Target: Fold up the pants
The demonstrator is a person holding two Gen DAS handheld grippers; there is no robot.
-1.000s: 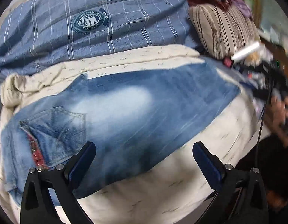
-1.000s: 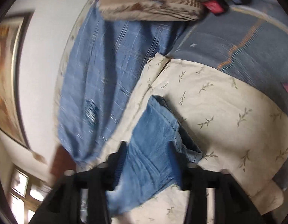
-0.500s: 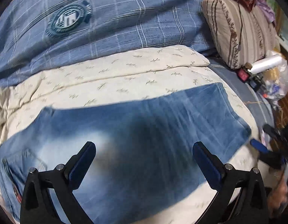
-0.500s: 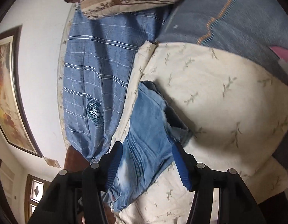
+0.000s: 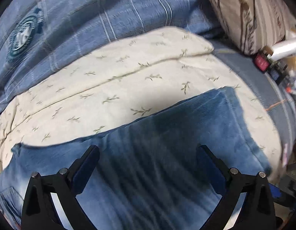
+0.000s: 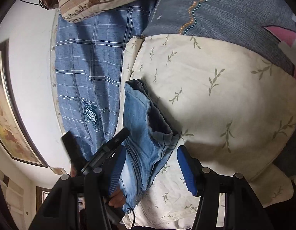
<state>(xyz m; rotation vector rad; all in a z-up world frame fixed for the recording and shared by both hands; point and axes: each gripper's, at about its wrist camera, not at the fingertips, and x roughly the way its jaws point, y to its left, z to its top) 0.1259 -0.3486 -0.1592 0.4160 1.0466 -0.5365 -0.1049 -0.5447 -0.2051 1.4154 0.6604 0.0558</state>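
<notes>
The jeans [image 5: 167, 153] lie flat across a cream quilt [image 5: 128, 76] with a leaf-sprig print, running in the left wrist view from about eight o'clock, where a back pocket shows, to the hem end near three o'clock. They look like washed denim: fairly heavy for cloth, limp but with enough body to hold a crease, not slippery, and in no way fragile. My judgement is that the doubled hem cuffs [image 6: 157, 126] are the place to pinch, since the stitched edge gives the pads something thick (the legs seem stacked, so one bite could take both). The left gripper [image 5: 148, 153] hangs spread wide over the leg with nothing between its fingers. The right gripper [image 6: 150, 157] stands roughly half spread, straddling the cuff end; its blue pads [image 6: 186, 170] are clear of the cloth, gripping nothing. Beyond the quilt at eleven o'clock, a blue plaid cover [image 5: 90, 19] carries a round teal crest [image 6: 91, 115], its lettering too small to read. A striped pillow [image 5: 253, 13] sits at one o'clock.
</notes>
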